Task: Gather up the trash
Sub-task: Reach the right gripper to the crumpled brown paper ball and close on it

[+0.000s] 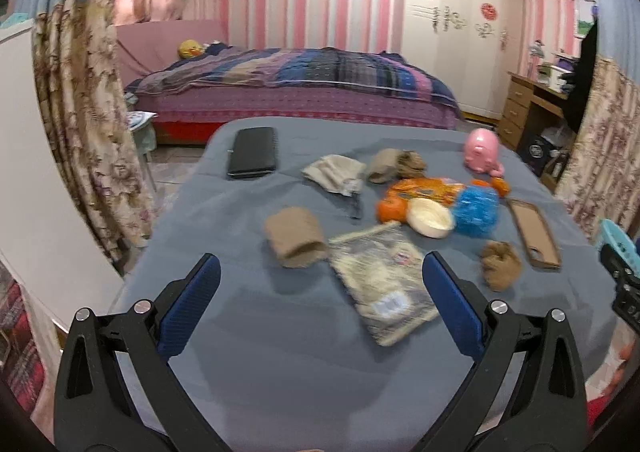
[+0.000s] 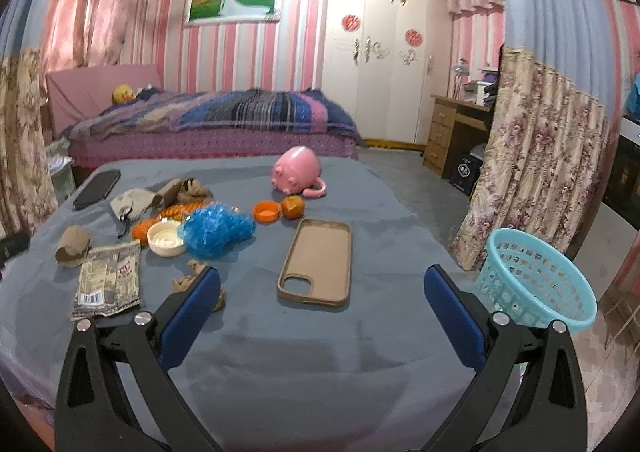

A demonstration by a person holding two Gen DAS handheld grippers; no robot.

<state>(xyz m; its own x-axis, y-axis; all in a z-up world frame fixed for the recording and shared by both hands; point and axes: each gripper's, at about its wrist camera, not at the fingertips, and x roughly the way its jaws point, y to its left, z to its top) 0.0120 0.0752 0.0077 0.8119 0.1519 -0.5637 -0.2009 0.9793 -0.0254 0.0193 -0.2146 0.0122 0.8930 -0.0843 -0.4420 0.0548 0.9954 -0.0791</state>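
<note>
Trash lies on the grey-blue table (image 1: pixel 280 364): a flat printed wrapper (image 1: pixel 380 284), a brown paper tube (image 1: pixel 296 238), a crumpled brown paper ball (image 1: pixel 500 264), a blue plastic wad (image 1: pixel 478 209), an orange snack wrapper (image 1: pixel 424 187) and a white lid (image 1: pixel 430 217). My left gripper (image 1: pixel 320 284) is open and empty, just above the near end of the printed wrapper. My right gripper (image 2: pixel 322 292) is open and empty over the table (image 2: pixel 320 364), near a brown phone case (image 2: pixel 316 264). A light blue basket (image 2: pixel 536 284) stands off the table's right edge.
A pink pig mug (image 2: pixel 296 171), a black phone (image 1: pixel 252 151), an orange (image 2: pixel 293 207), an orange cap (image 2: pixel 266 210) and grey cloth pouches (image 1: pixel 334 171) also lie on the table. A bed (image 1: pixel 292 87), floral curtains (image 2: pixel 532 155) and a wooden desk (image 2: pixel 452 131) surround it.
</note>
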